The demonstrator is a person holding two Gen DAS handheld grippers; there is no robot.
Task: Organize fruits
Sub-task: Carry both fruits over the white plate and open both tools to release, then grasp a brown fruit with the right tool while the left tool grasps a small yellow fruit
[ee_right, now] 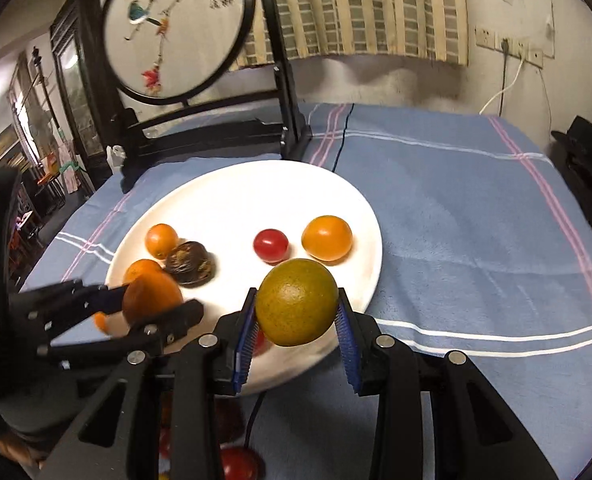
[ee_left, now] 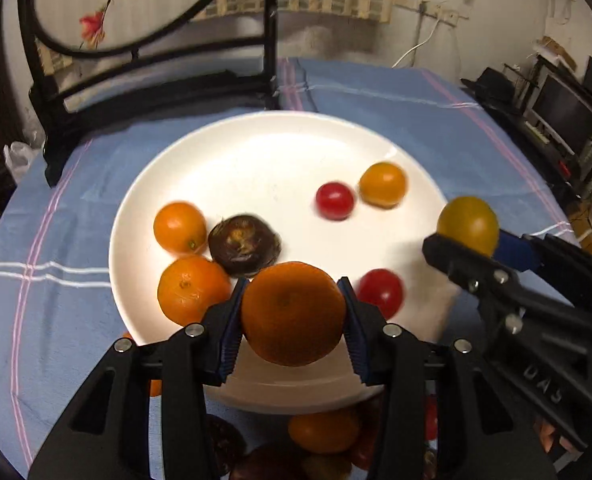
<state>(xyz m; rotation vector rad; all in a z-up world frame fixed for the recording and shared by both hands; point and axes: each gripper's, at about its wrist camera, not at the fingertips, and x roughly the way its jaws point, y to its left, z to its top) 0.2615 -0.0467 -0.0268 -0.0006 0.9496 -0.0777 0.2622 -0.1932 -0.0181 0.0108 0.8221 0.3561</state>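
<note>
Left gripper [ee_left: 292,316] clasps an orange [ee_left: 293,312] above the near rim of the white plate [ee_left: 256,152]. Right gripper [ee_right: 296,316] grips a yellow-green citrus [ee_right: 296,302] over the plate's near right edge. On the plate: two oranges [ee_left: 180,226] at left, a dark fruit [ee_left: 244,245], possibly a mangosteen, beside them, two red tomatoes [ee_left: 335,201], one yellow-orange fruit [ee_left: 383,184] at right.

White plate [ee_left: 256,152] on blue cloth [ee_left: 376,96] striped pink and white.
</note>
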